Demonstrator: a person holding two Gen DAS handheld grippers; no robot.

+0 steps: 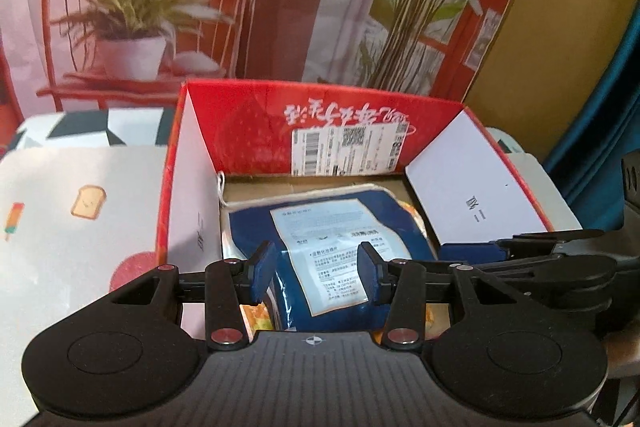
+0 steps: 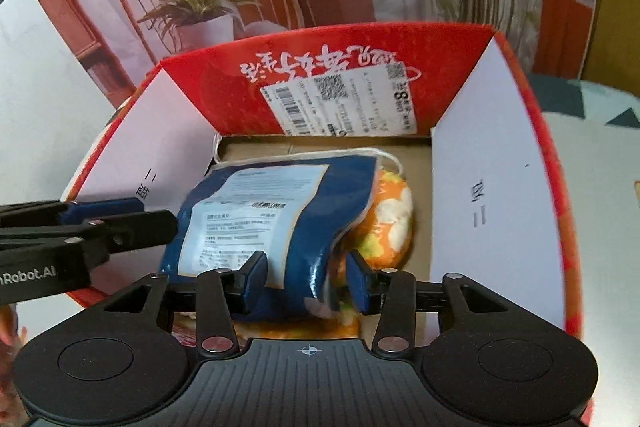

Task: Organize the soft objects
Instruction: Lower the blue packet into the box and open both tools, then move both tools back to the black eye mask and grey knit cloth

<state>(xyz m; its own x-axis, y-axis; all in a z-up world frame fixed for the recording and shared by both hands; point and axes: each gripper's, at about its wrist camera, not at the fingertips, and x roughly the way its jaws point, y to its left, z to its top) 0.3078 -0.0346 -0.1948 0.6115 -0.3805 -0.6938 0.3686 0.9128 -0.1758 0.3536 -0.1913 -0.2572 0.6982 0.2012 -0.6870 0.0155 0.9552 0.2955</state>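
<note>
Blue pouch (image 2: 256,227), glossy and soft with a pale printed label, lies inside the red cardboard box (image 2: 556,227), and we see it passing between the fingers of both grippers. Nearest us, the right gripper (image 2: 306,281) stands part-open over the pouch's near edge, its blue pads just beside the crinkled plastic without visibly pressing it. The left gripper (image 1: 316,273) likewise stands part-open astride the label, and we cannot tell whether its pads touch the pouch. Under and beside the pouch we see an orange, white and green plush item (image 2: 392,219) against the right of the box floor. Farther back, a white cord (image 2: 384,157) curls by the pouch's far corner. Beyond, the box's upright red flap carries a shipping label (image 2: 340,103), and a backdrop printed with a potted plant (image 1: 132,27) rises behind.
</note>
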